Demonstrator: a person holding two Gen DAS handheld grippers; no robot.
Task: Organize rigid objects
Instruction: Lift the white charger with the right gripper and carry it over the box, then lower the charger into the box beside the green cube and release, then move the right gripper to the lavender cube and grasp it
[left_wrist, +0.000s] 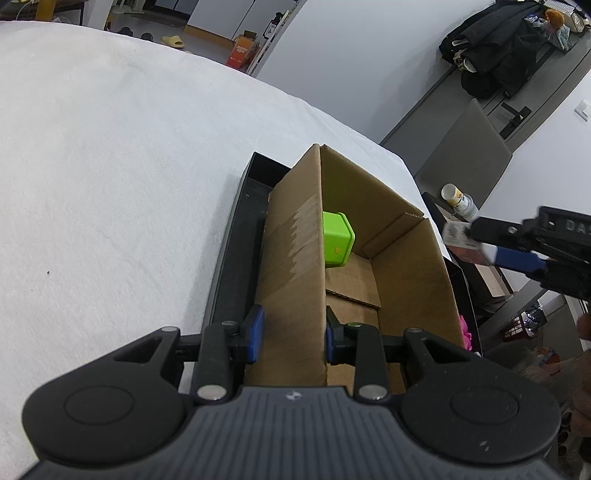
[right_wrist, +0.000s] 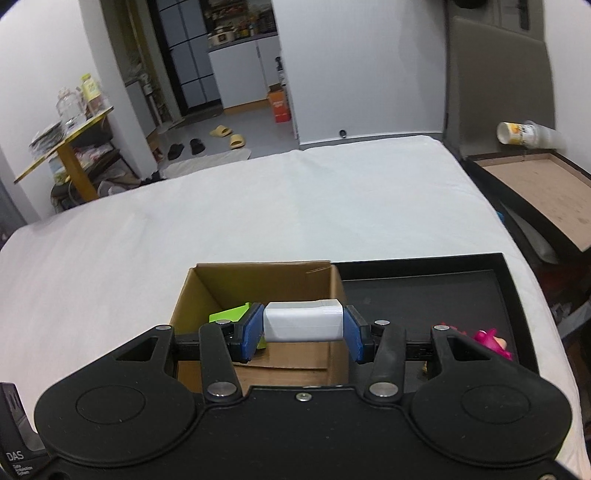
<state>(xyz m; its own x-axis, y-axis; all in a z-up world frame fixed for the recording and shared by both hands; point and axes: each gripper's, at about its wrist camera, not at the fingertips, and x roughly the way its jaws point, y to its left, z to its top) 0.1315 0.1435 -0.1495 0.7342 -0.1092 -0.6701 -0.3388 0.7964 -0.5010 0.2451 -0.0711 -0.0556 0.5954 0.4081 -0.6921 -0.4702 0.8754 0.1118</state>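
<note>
In my left wrist view, the left gripper (left_wrist: 293, 332) is closest to me, and its blue pads are pressed on the near part of the left wall of the cardboard box (left_wrist: 295, 258), so it pinches this wall. Left of this wall I see the narrow strip of the black tray (left_wrist: 236, 243), and the box stands inside this tray. Beyond the tray's left edge the white bed cover (left_wrist: 110, 166) is wide and bare, so there is much open room on that side. On the right side the room is tighter: the right wall of the box is near the tray's edge, and something pink (left_wrist: 467, 332) lies just outside it in the tray.

In my right wrist view, the right gripper (right_wrist: 303, 332) pinches a white box (right_wrist: 302, 320) between its blue pads. The white box hangs above the open top of the cardboard box, close to its right wall. Below and a little left of it, the green cube container (right_wrist: 229, 314) lies tilted on the box floor, toward the far corner. Right of the cardboard box, the tray floor is mostly bare, with a pink toy (right_wrist: 491, 341) near its right edge.

Farther away, the bed cover runs up to its far edge, and behind it stand a dark board (right_wrist: 535, 199) and a cup (right_wrist: 517, 133) lying on its side.
</note>
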